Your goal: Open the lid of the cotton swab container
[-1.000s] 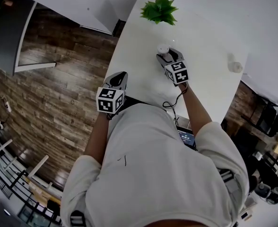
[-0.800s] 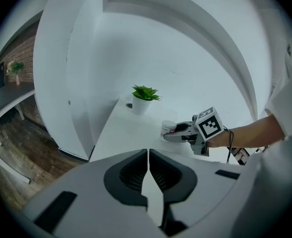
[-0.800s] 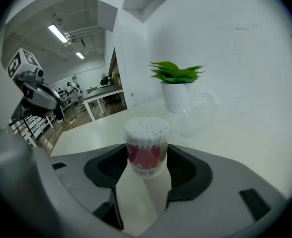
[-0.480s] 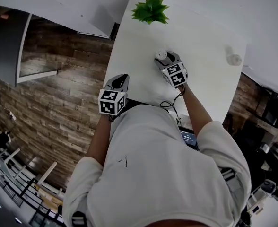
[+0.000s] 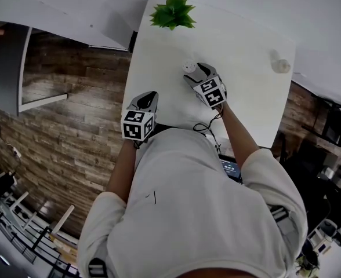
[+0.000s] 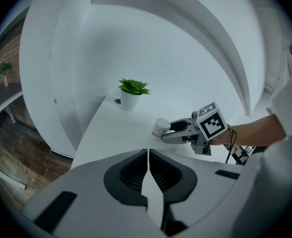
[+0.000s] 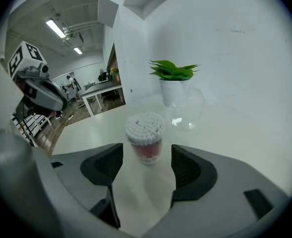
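Release step. Right gripper (image 7: 146,156), its 2 jaws having just been opening wide, straddles the untouched cotton swab container (image 7: 145,133) on the counter (image 7: 235,138). A clear lid (image 7: 186,114) apparently lies behind. Left gripper (image 6: 148,157) is closed and empty. Next: withdraw without tipping.

table top (image 5: 251,86): right half bare, wide room to pass
cotton swab container (image 7: 145,138): stands between the jaws of the right gripper (image 7: 146,156), which have just been opening; gap each side, pads clear of it
far side: clear lid (image 7: 185,110) and potted plant (image 7: 173,81) just behind the container block a straight push
wall (image 7: 245,58): closes off behind the plant
left gripper (image 5: 148,97): jaws together at the table's lower-left edge, well apart from the container
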{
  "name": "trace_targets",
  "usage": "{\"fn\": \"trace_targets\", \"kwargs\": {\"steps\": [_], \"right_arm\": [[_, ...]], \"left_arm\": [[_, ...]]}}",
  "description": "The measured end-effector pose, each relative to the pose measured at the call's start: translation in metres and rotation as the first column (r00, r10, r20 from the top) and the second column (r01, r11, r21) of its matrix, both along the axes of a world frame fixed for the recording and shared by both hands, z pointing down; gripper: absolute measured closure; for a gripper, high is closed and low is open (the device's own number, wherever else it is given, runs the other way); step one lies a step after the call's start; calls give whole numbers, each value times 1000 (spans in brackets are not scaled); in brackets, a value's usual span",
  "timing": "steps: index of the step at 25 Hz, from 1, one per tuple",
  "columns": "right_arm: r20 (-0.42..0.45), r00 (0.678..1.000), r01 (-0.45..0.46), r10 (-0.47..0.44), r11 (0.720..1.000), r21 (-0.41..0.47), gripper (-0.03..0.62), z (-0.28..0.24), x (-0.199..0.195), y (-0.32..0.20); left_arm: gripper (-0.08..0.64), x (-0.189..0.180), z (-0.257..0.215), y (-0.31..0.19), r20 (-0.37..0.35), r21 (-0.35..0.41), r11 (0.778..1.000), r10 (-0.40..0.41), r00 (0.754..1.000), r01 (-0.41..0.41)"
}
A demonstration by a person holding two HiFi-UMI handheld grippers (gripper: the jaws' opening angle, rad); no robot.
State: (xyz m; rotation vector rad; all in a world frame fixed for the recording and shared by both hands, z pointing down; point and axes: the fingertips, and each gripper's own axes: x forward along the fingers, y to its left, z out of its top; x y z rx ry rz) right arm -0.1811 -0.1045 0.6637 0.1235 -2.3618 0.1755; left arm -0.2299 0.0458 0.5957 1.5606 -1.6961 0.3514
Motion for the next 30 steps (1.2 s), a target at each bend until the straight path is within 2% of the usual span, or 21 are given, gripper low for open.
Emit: {"fn": "trace_targets", "kwargs": {"steps": [5, 13, 17, 18, 23, 28, 30], "right_arm": [[-7, 998, -56, 56, 998, -16, 304, -2, 20, 2], [-13, 980, -197, 198, 980, 6, 463, -15, 68, 7], [-32, 958, -283, 284, 959, 36, 586, -20, 97, 10], [-37, 951, -305, 306, 951, 41, 594, -20, 104, 10], [-31, 902, -431, 432, 902, 16, 594, -28, 137, 19], [52, 812, -583, 582, 812, 9, 595, -56, 158, 14], [101, 776, -625, 623, 781, -13, 595, -72, 160, 14]], "left_arm": [[532, 5, 7, -13, 0, -3, 999, 43, 999, -43], [532, 14, 17, -42, -10, -4, 991, 136, 991, -136], [532, 22, 21, -52, 6, -6, 979, 202, 979, -202], [532, 23, 22, -54, 9, -6, 977, 215, 977, -215], [532, 31, 19, -62, 17, 8, 966, 259, 966, -260], [532, 42, -6, -86, 69, 91, 931, 347, 935, -353], [532, 42, -20, -92, 103, 127, 923, 352, 930, -364]]}}
